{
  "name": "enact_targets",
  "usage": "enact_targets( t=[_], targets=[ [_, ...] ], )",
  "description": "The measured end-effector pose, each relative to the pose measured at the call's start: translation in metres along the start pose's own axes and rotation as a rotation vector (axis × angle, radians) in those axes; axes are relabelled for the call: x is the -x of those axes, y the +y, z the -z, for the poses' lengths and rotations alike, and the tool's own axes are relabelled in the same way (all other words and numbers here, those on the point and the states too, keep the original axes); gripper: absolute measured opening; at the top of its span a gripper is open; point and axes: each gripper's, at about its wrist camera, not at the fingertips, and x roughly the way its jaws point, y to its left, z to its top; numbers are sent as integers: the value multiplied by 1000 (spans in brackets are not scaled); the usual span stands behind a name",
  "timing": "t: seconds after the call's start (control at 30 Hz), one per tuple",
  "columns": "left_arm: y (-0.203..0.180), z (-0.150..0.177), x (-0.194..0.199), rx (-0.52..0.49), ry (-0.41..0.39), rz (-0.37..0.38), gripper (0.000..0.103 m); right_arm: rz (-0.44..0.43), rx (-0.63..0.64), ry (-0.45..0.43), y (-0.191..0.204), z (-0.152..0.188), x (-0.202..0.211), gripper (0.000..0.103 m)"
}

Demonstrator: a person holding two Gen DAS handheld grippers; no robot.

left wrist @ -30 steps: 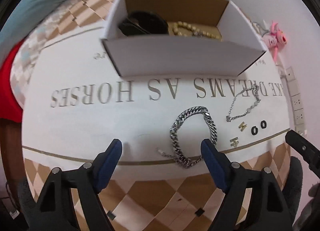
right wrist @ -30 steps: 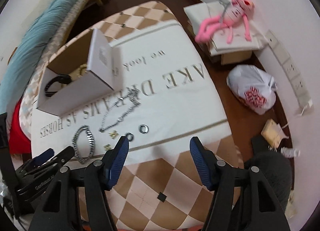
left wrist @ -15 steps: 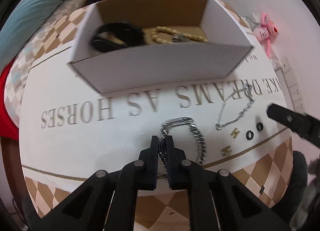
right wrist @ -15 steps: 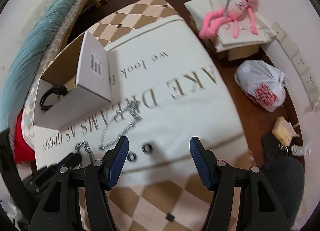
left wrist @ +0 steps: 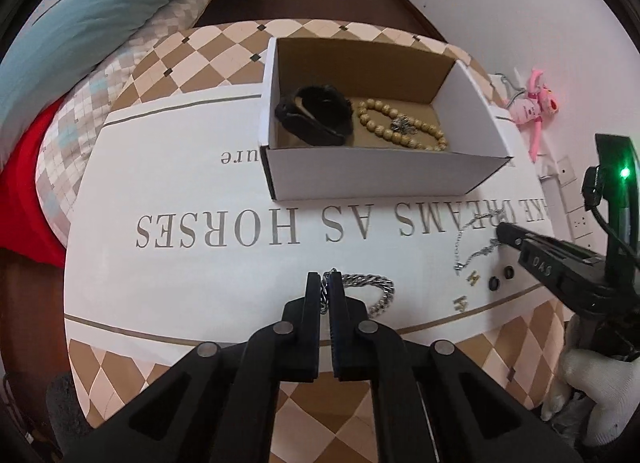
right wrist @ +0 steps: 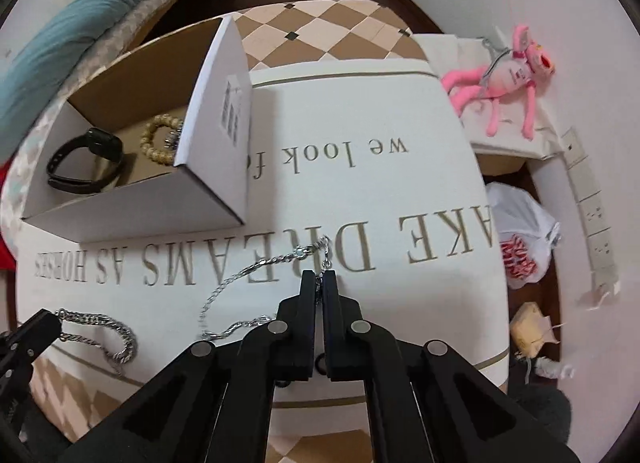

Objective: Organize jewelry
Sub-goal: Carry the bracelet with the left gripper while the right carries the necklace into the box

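Note:
My left gripper (left wrist: 325, 283) is shut on the thick silver chain bracelet (left wrist: 376, 289), which trails onto the white cloth; the bracelet also shows in the right wrist view (right wrist: 104, 329). My right gripper (right wrist: 319, 281) is shut on the thin silver chain (right wrist: 256, 267), also seen in the left wrist view (left wrist: 476, 251). The open white cardboard box (left wrist: 384, 173) holds a black watch band (left wrist: 316, 115) and a wooden bead bracelet (left wrist: 400, 127). Two gold letter charms (left wrist: 466, 291) and two black rings (left wrist: 502, 278) lie on the cloth.
The printed white cloth (left wrist: 180, 191) covers a checkered table (left wrist: 224, 47). A pink plush toy (right wrist: 504, 75), a plastic bag (right wrist: 524, 239) and wall sockets (right wrist: 592, 199) lie to the right. Bedding (left wrist: 100, 7) lies to the left.
Both grippers went from open to shut: the left on the thick bracelet, then the right on the thin chain. The left view has pulled back and up from the box.

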Motion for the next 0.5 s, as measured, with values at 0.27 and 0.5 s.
enact_targets(
  t=[0.27, 0.5],
  targets=[
    [-8, -8, 47, -10, -72, 83, 1, -154, 0, -78, 6, 13, 54, 2],
    [-10, -37, 106, -17, -167, 184, 1, -271, 28, -195, 15, -3, 128, 2]
  ],
)
